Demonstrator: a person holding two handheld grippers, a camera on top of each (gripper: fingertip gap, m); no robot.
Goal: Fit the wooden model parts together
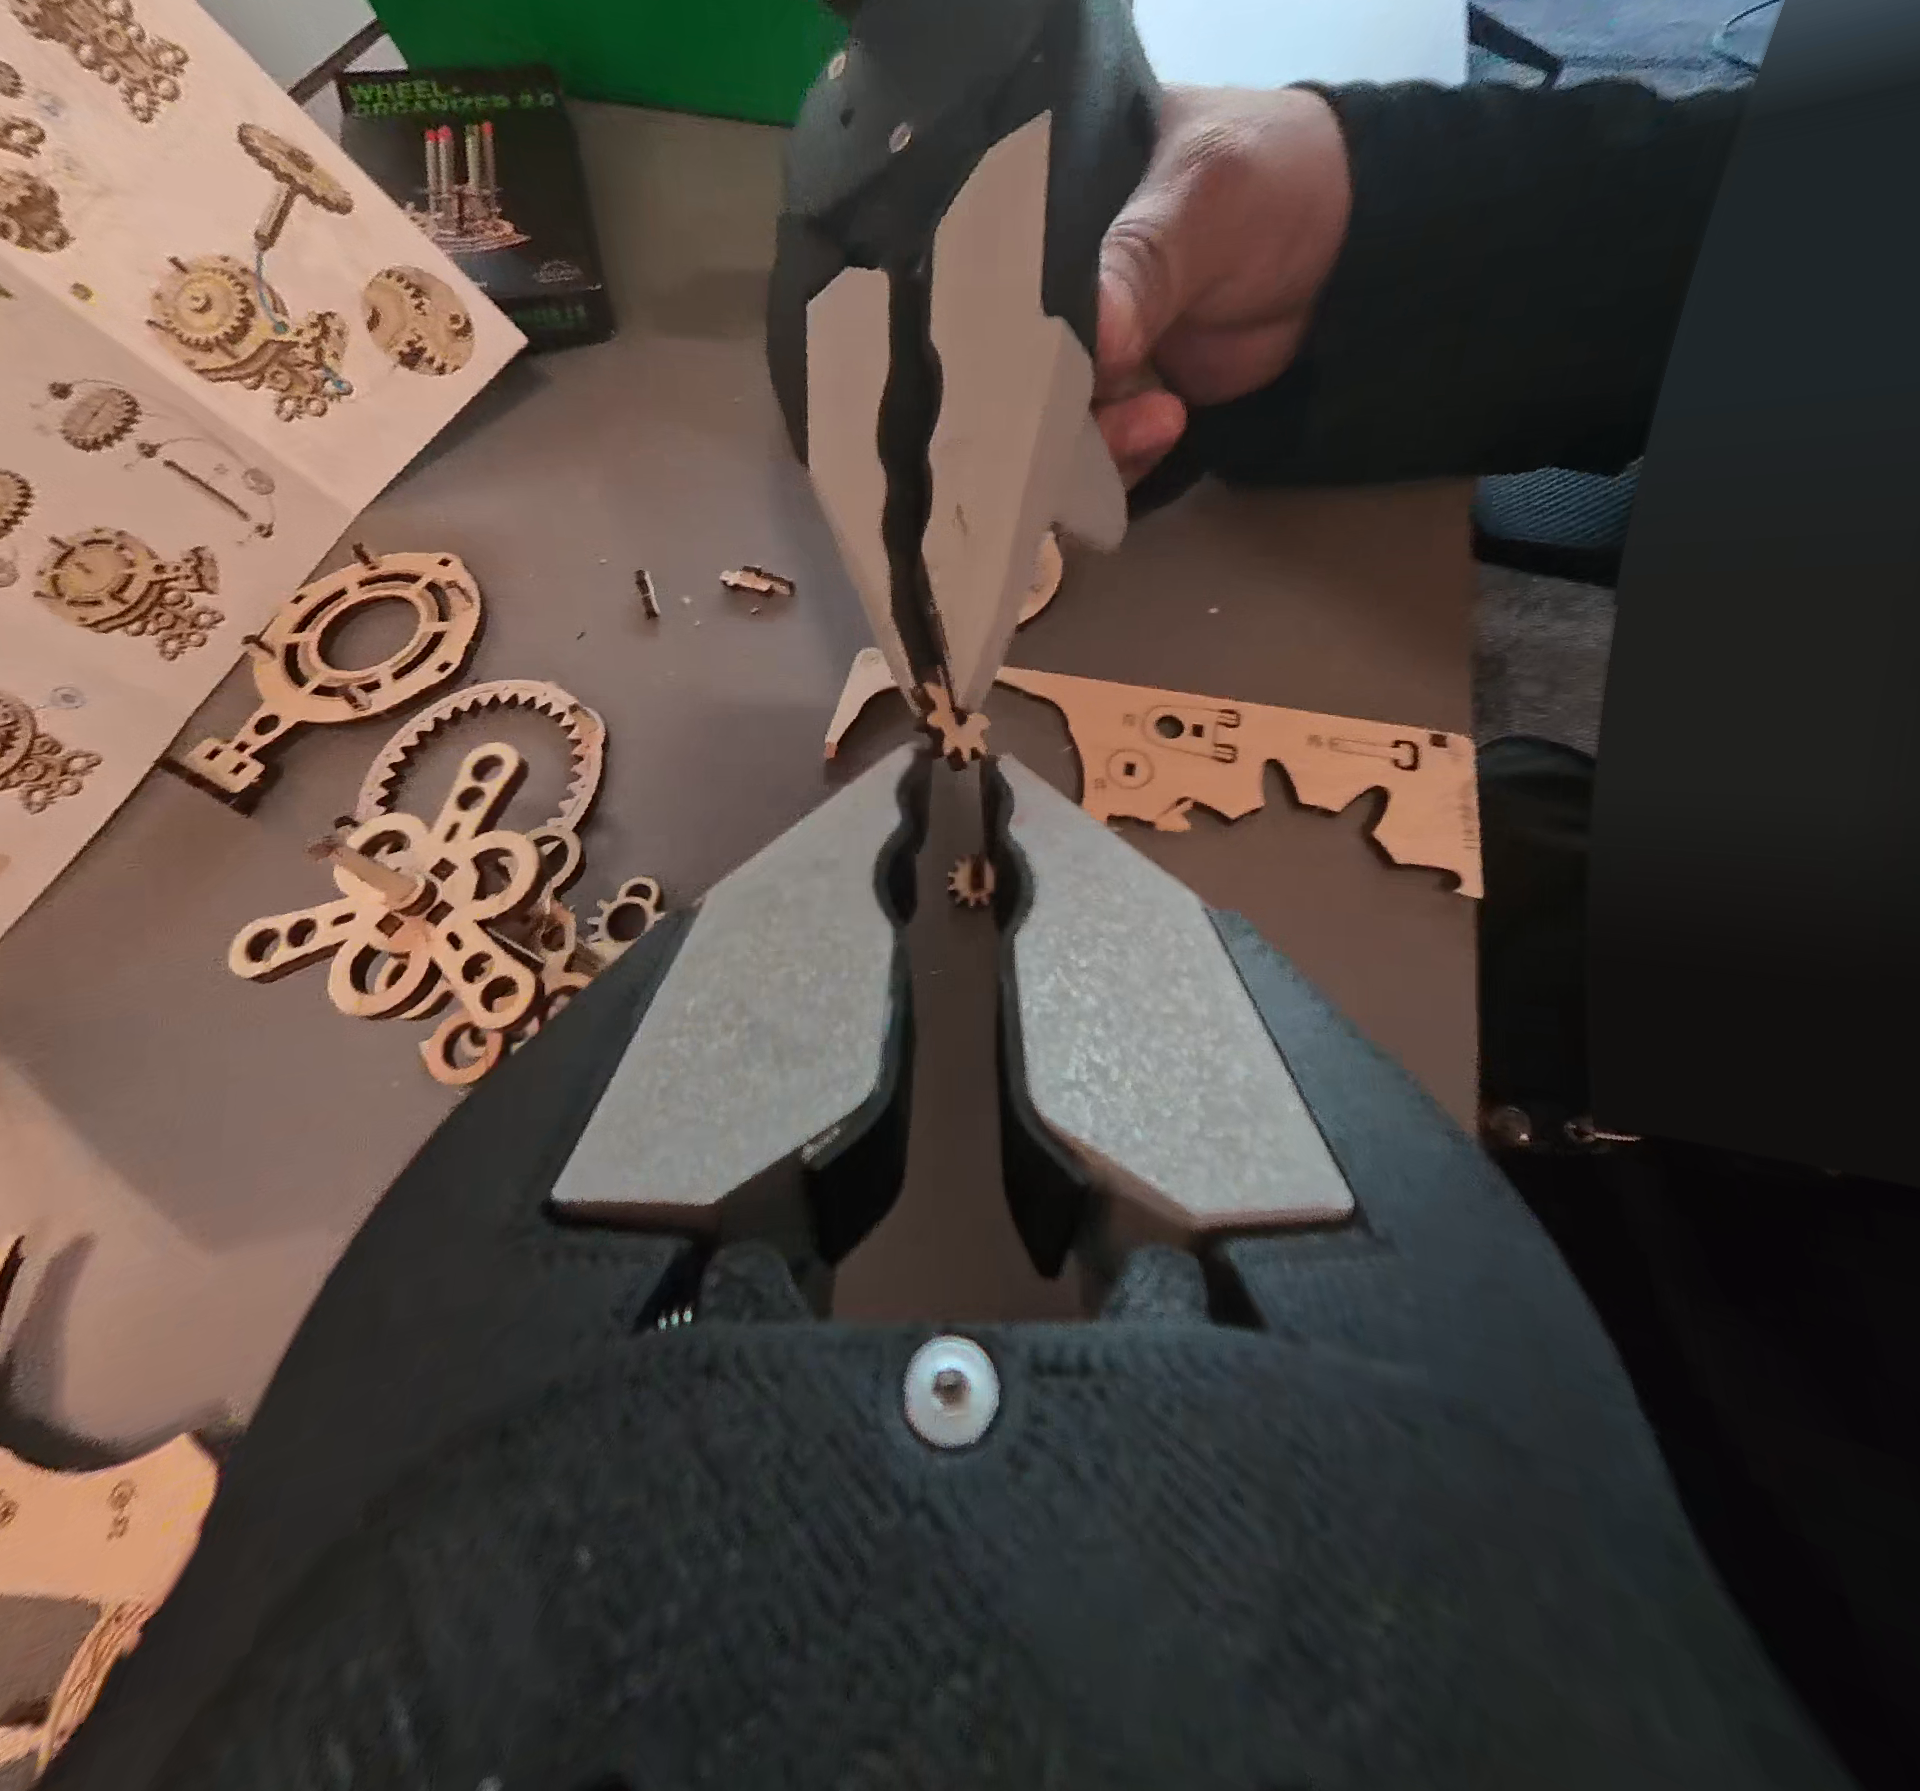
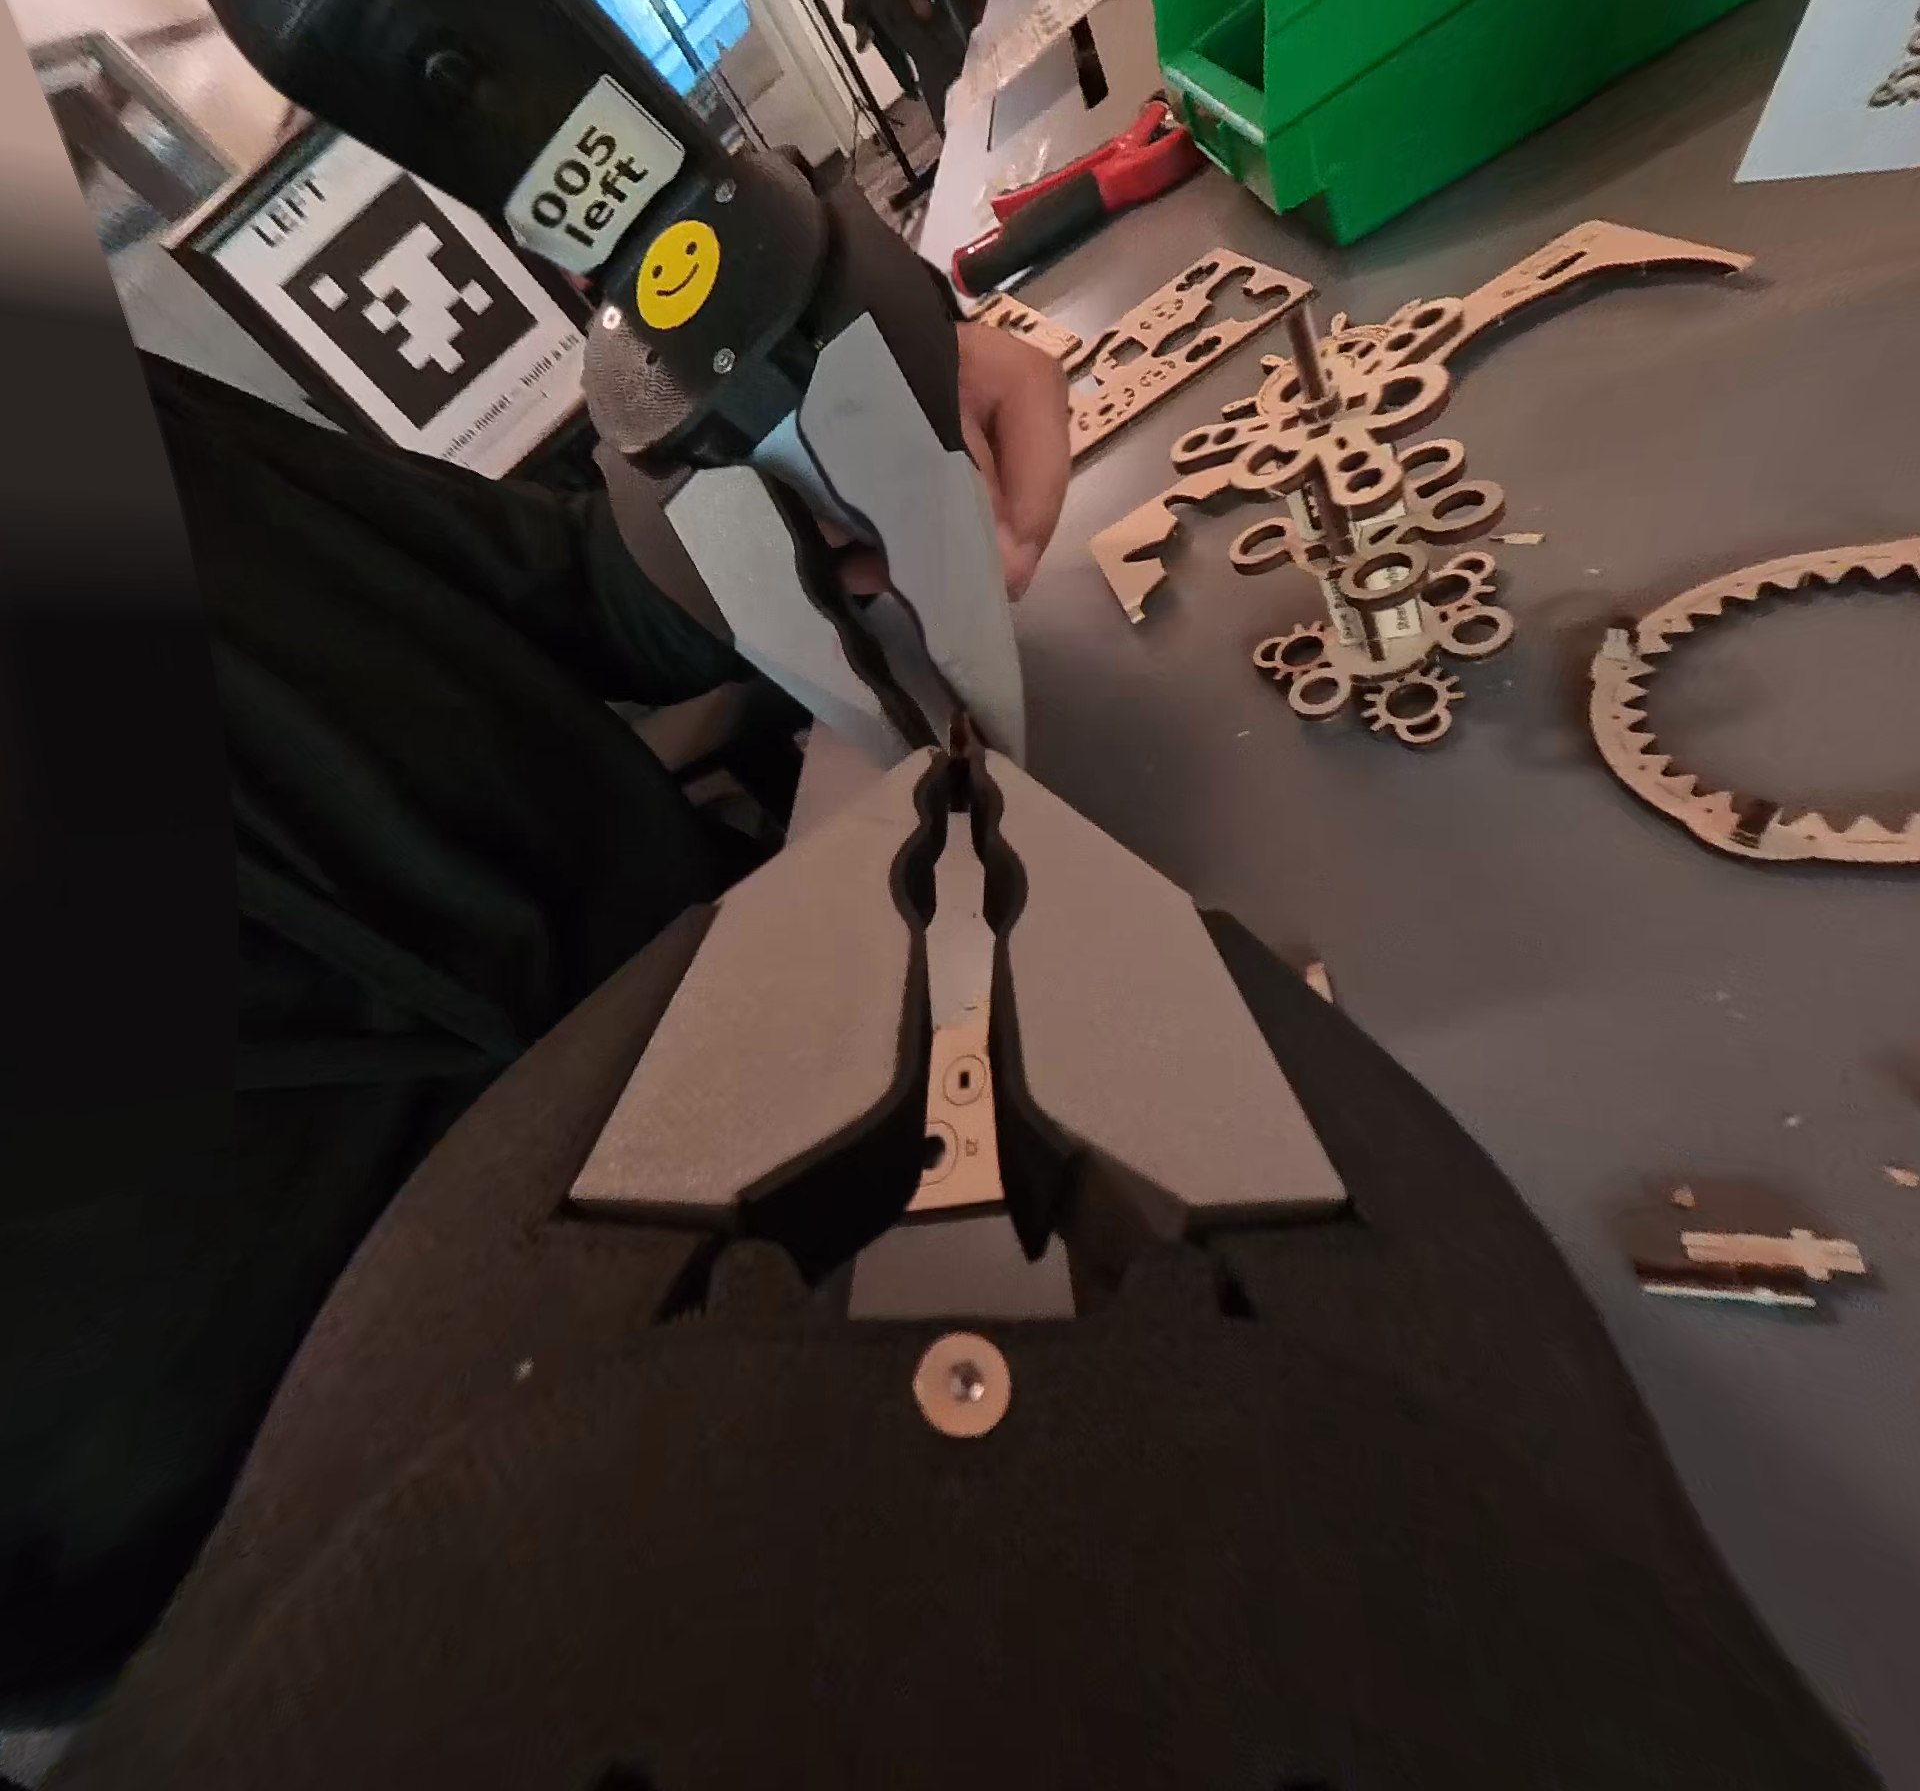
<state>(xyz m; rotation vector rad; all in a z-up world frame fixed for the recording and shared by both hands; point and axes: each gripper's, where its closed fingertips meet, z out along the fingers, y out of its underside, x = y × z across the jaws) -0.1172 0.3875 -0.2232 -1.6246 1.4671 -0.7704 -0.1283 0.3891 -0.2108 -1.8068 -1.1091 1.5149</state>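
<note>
Grey tabletop (image 1: 665, 453) is covered in kit bits, so going big to small: the instruction sheet (image 1: 156, 266) sits far left with the dark box (image 1: 473, 203) behind it, and a green bin (image 2: 1455, 48) at the back. A mostly punched-out wooden sheet (image 1: 1288, 785) lies flat on the right side of the left view. Then the loose pieces: a ring frame (image 1: 358, 645), a toothed ring (image 2: 1766, 702), and the stacked assembly (image 1: 436, 920) on its axle, which looks like the part that's already done, several looped layers slotted together and standing up. Two tiny pegs (image 1: 758, 583) sit alone mid-table. Now the action: the right gripper (image 1: 940, 692) comes in from above, fingers pinched nearly together on a small gear (image 1: 956, 725), held in the air right at the tip of the left gripper (image 1: 951, 775). The left gripper's fingers are narrow but I can't tell if they're actually clamping anything; in the right view a dark sliver shows between the meeting tips, too small to call. Another tiny gear (image 1: 974, 877) lies on the tabletop, seen through the gap below. I'd say roughly midway: core stack built, gears and both rings left to fit.
</note>
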